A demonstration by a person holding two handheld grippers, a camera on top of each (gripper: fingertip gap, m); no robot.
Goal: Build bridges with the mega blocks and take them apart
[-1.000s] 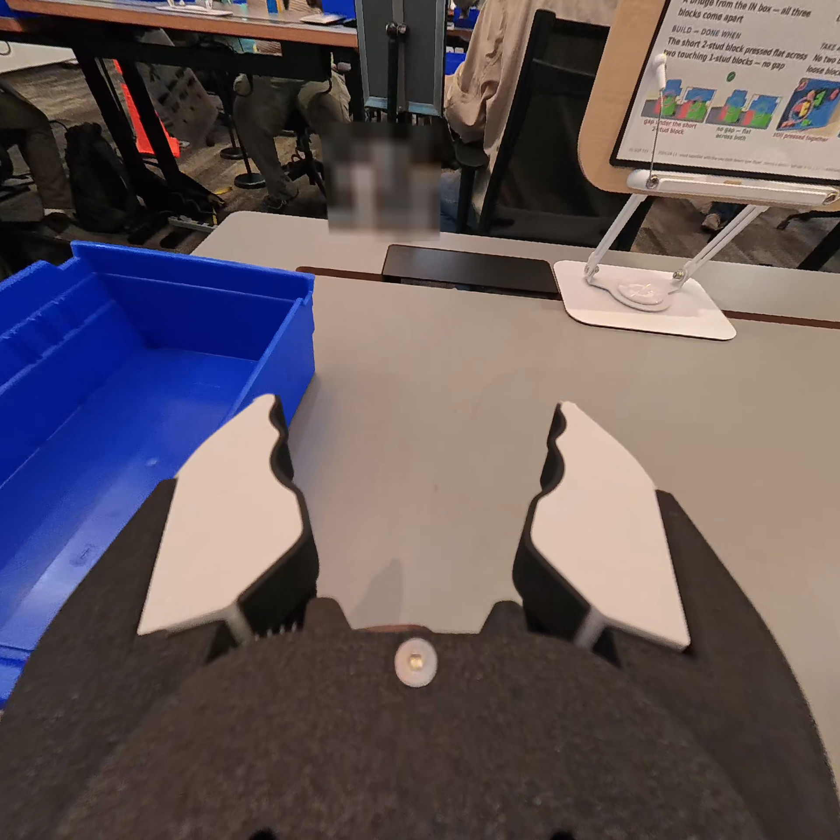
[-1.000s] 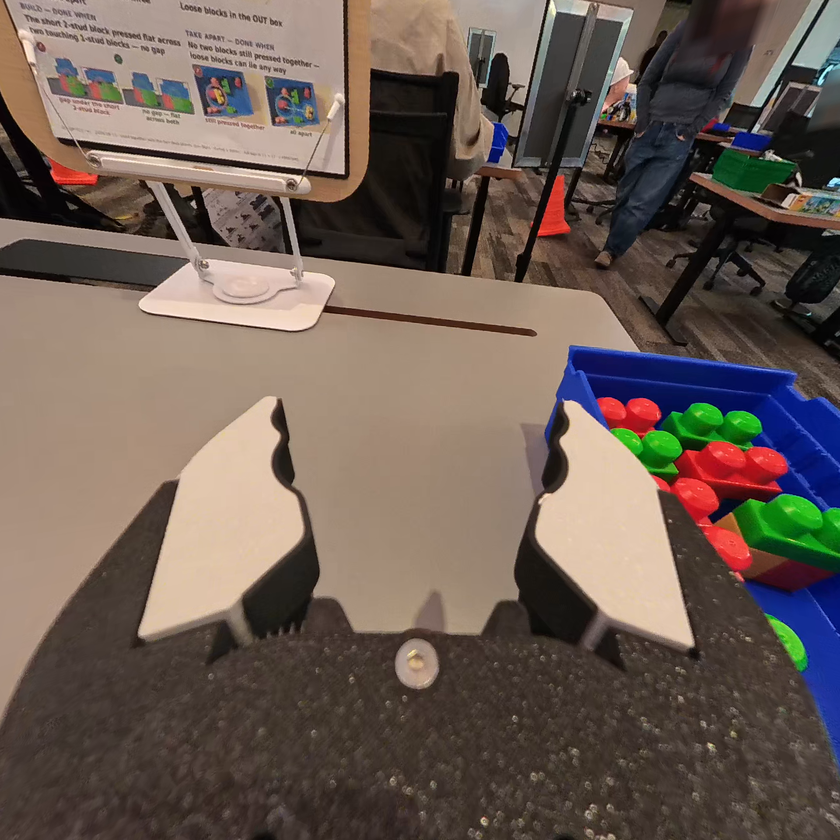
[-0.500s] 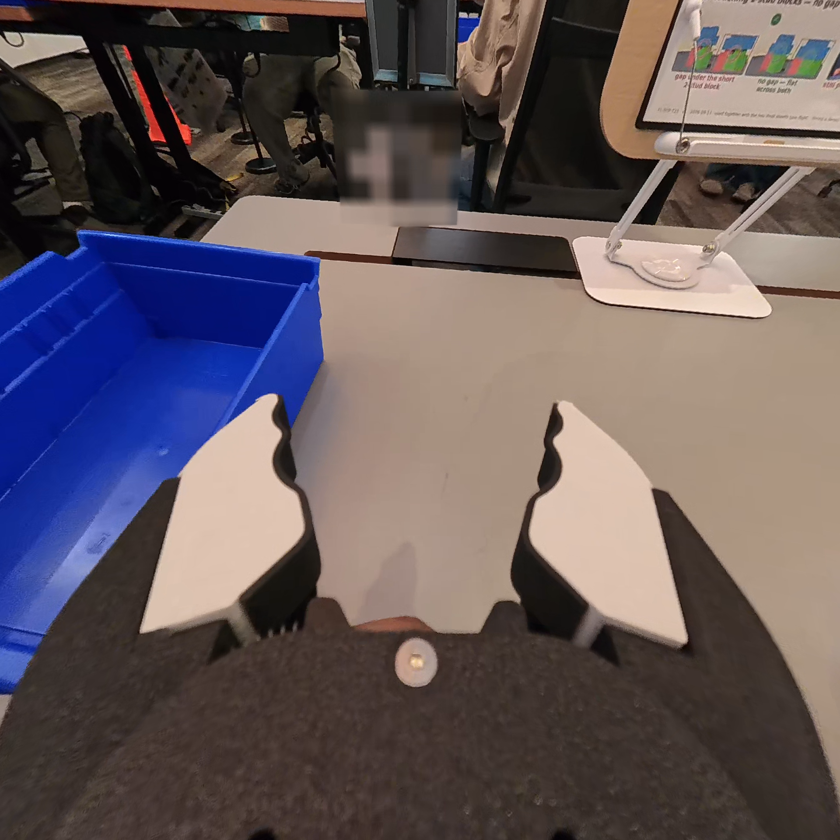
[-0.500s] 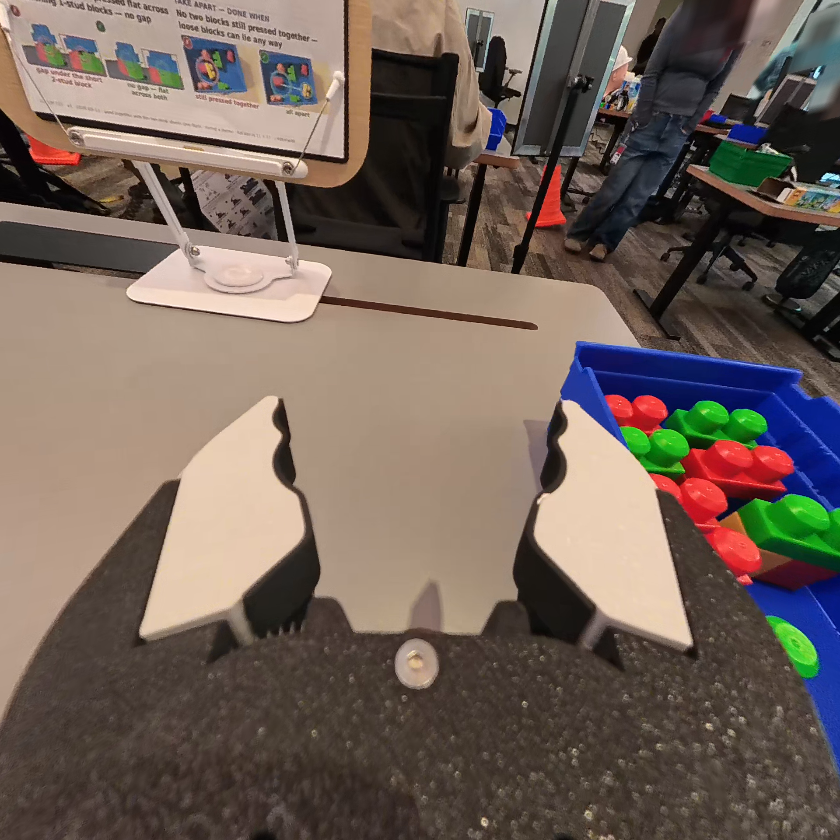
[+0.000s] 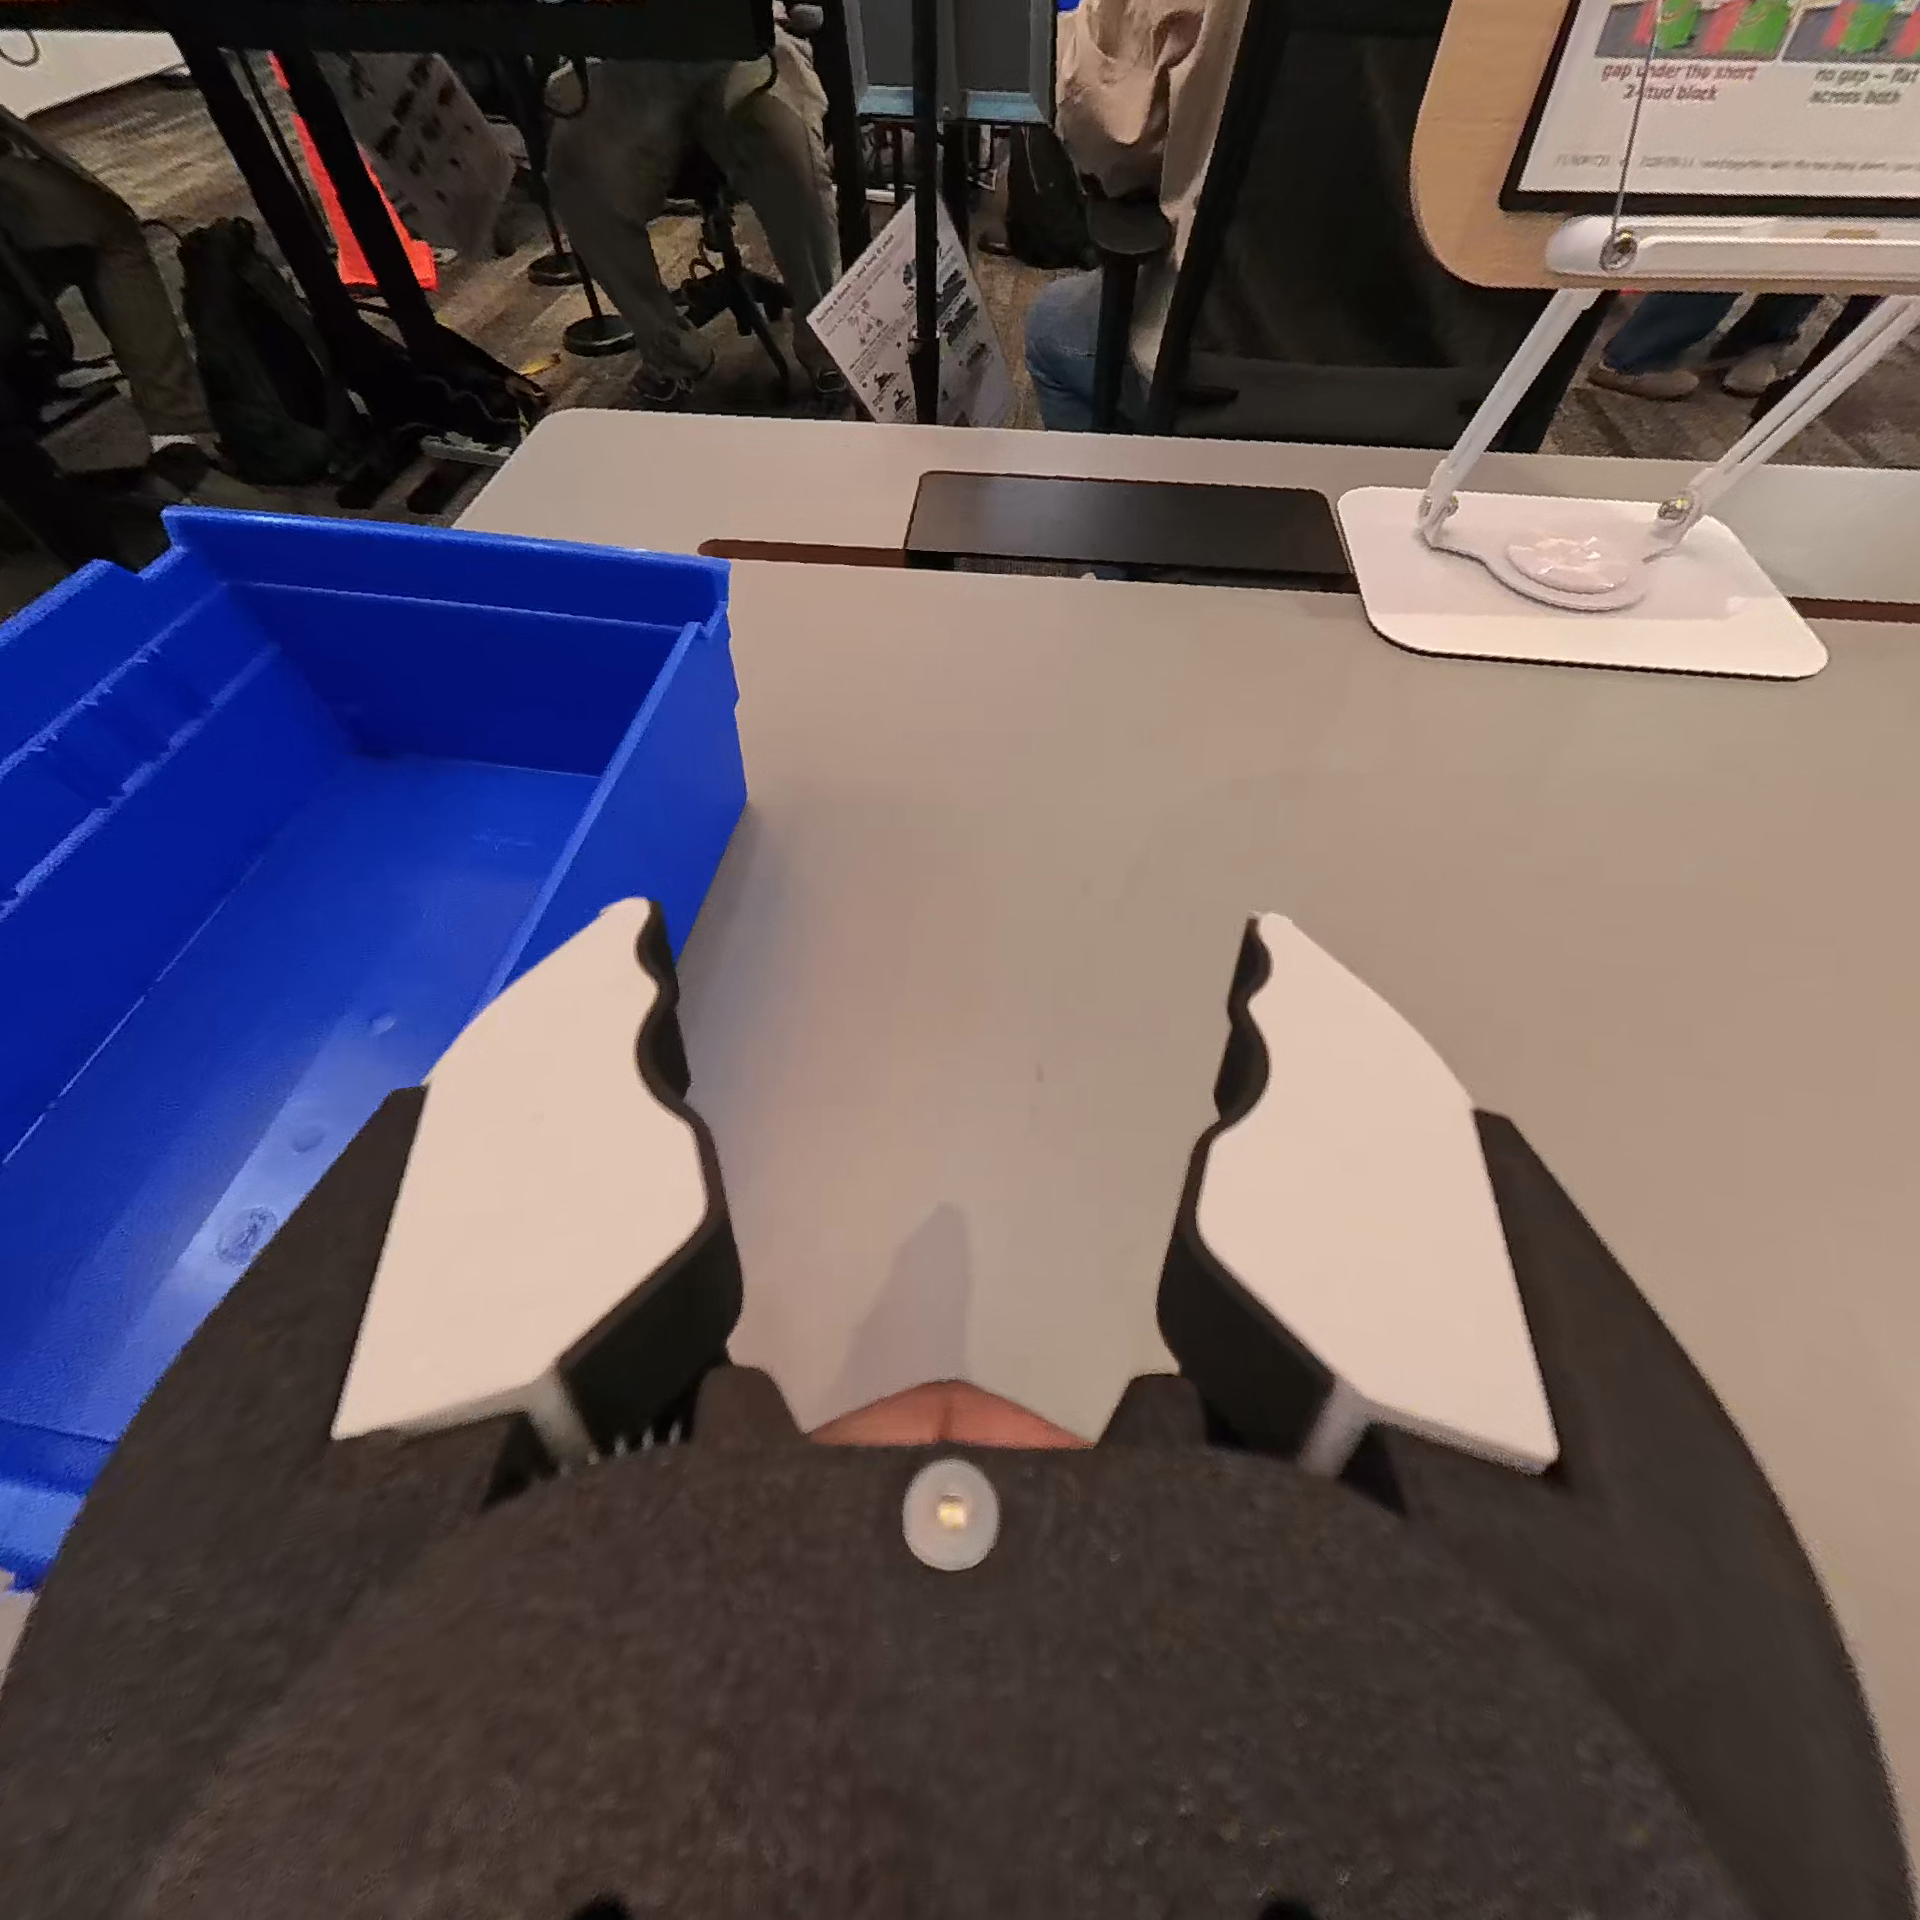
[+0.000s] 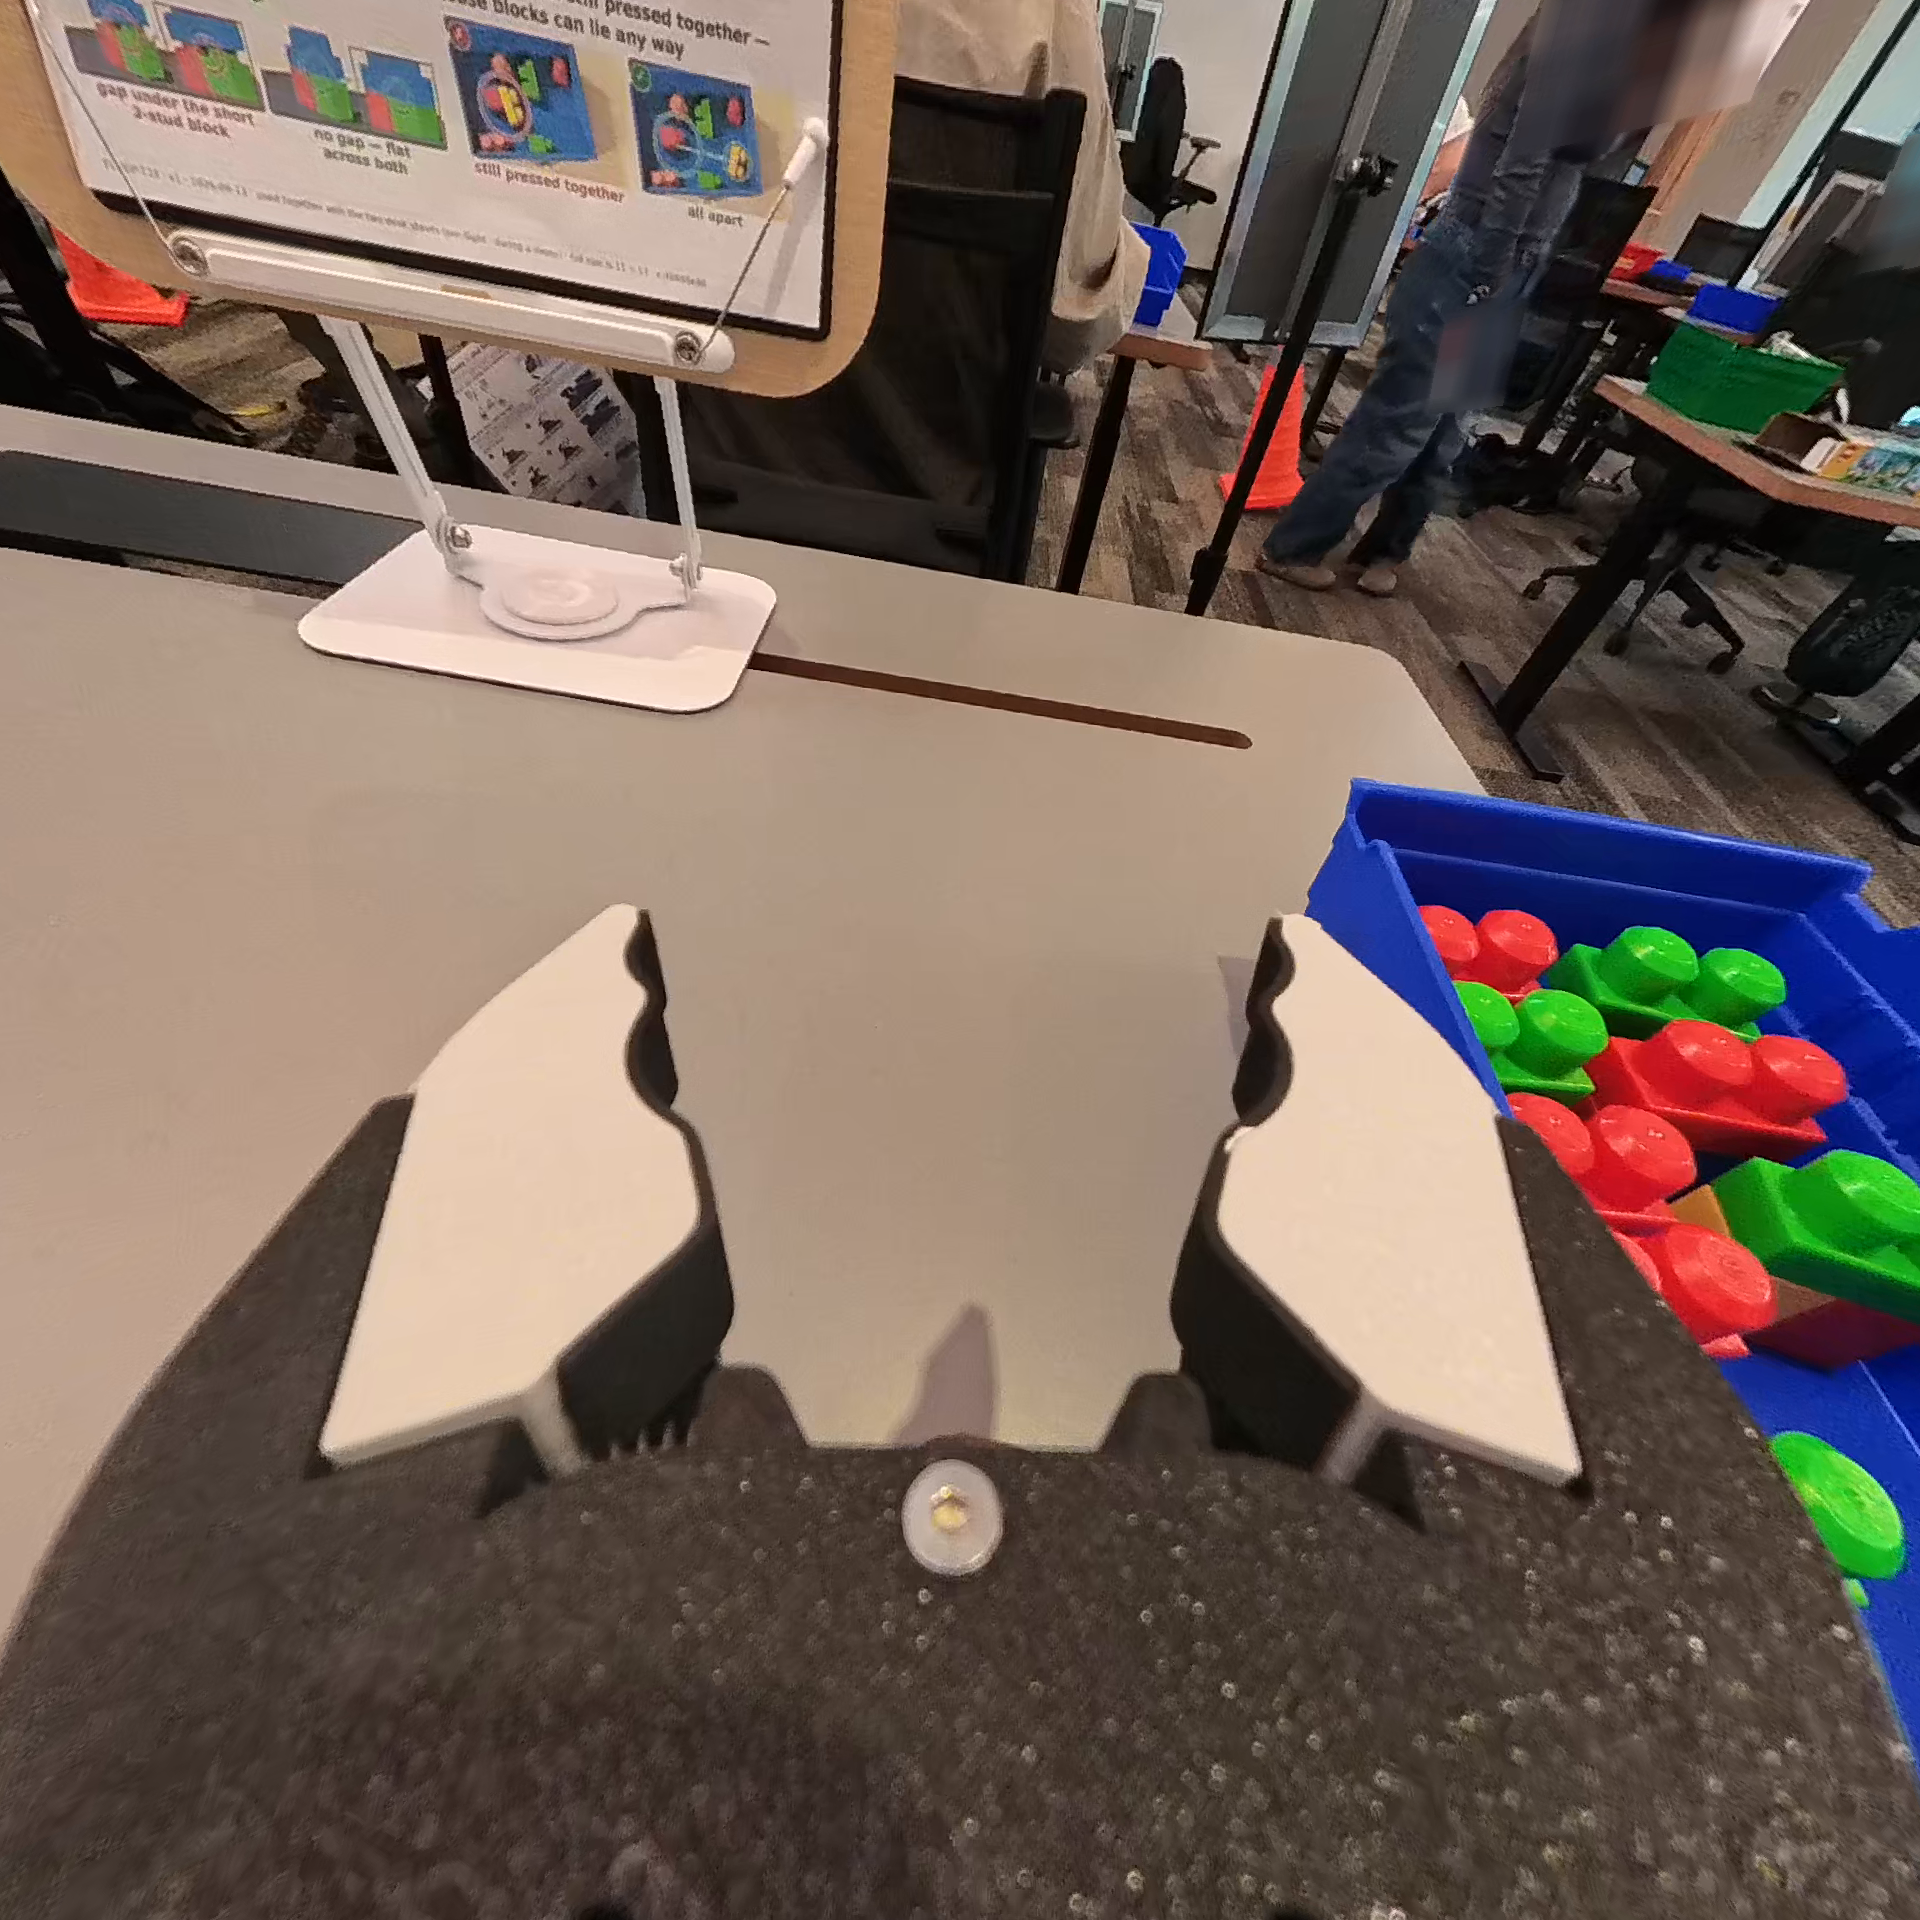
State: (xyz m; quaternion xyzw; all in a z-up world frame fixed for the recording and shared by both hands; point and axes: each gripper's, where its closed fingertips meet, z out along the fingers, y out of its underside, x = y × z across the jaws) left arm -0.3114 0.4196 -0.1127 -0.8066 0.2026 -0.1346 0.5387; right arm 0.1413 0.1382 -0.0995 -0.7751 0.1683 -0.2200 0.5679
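Left gripper (image 5: 951, 925): the two white fingers (image 5: 551, 1174) are spread wide apart, and nothing is held between them; only bare grey table (image 5: 1039, 831) is seen in the gap. A sliver of skin, apparently the holder's hand, is seen at the base of the gap. Just beside the left finger, an empty blue bin (image 5: 312, 883) is set on the table. Farther off, a black slab (image 5: 1122, 514) and the white base of a stand (image 5: 1579, 587) are placed near the table's far edge; a printed board (image 5: 1714, 94) is carried by the stand.

Right gripper (image 6: 951, 925): the fingers (image 6: 1371, 1195) are likewise parted and empty, held over bare table (image 6: 935, 810). Just to the right of the right finger, a second blue bin (image 6: 1600, 842) is seen, in which the blocks are held: red blocks (image 6: 1704, 1081) and green blocks (image 6: 1652, 971) are piled loosely together, with part of the pile hidden behind the gripper. The stand (image 6: 540, 623) and its board (image 6: 468, 135) are seen at the far left. Beyond the table, an orange cone (image 6: 1273, 436) and a standing person (image 6: 1444, 343) are visible on the floor.
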